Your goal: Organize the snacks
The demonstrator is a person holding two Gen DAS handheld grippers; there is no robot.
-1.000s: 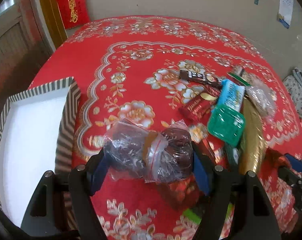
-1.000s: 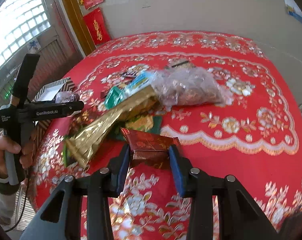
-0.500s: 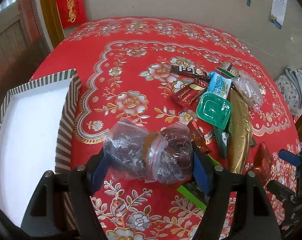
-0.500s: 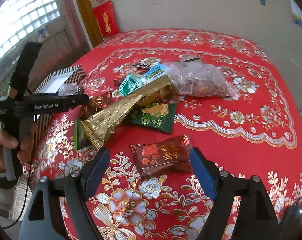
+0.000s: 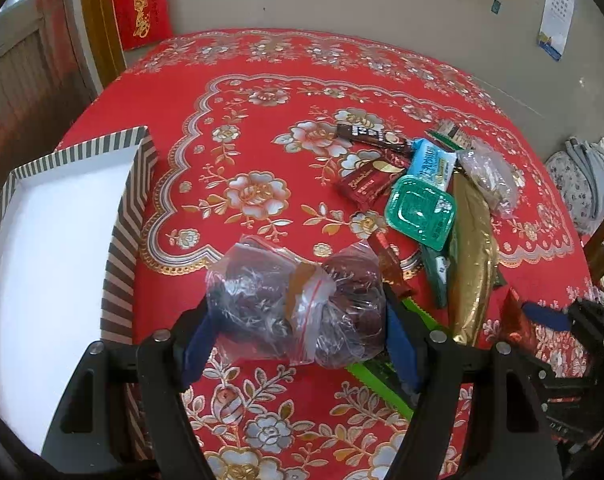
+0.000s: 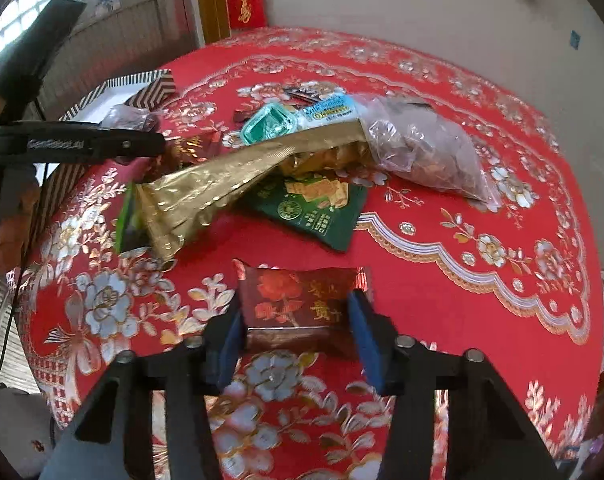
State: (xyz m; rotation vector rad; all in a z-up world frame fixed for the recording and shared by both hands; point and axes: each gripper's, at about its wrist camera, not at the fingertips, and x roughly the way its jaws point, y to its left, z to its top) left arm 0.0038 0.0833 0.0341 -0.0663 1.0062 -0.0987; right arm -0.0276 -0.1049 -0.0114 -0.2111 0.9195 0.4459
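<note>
Two clear plastic bags: one of dark red fruit [image 5: 294, 304], one of brown pieces [image 6: 417, 148]. One long gold foil pouch [image 6: 218, 184]. One green tub with a film lid [image 5: 419, 210]. One light blue packet [image 5: 431, 162]. One dark green packet showing biscuits [image 6: 313, 208]. Two dark red wrapped packets, one with a flower print [image 6: 302, 296] and one with gold script [image 5: 367, 184]. One brown bar [image 5: 369, 136]. One striped box [image 5: 130, 216]. How many more small wrappers lie under the pile cannot be told.
</note>
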